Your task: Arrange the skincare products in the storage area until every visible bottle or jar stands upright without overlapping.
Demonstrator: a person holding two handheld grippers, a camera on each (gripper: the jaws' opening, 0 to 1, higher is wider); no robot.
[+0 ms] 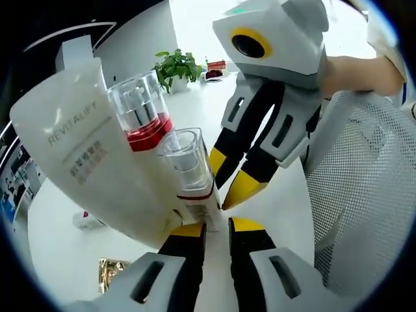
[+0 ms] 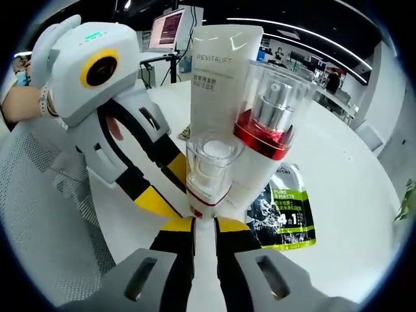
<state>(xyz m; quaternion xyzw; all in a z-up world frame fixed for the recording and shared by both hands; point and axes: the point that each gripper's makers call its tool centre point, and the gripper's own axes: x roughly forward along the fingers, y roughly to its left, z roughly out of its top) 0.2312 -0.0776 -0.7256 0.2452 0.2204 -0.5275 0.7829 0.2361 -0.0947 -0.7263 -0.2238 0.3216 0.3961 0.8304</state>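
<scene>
Left gripper (image 1: 216, 225): jaws nearly pressed together, grip unclear.
Right gripper (image 2: 204, 224): likewise.
Cluster: white tube (image 1: 78, 149), red-collared pump bottle (image 1: 142, 110), small clear-capped bottle (image 1: 188, 162).
Risk: nudged bottles could topple onto the table (image 1: 65, 234).

An open-plan office: a lit monitor (image 2: 170, 27) glows at upper left of the right gripper view, ceiling light strips (image 2: 286, 27) run overhead, and a potted plant (image 1: 177, 68) sits on the white desk (image 1: 58, 227).
</scene>
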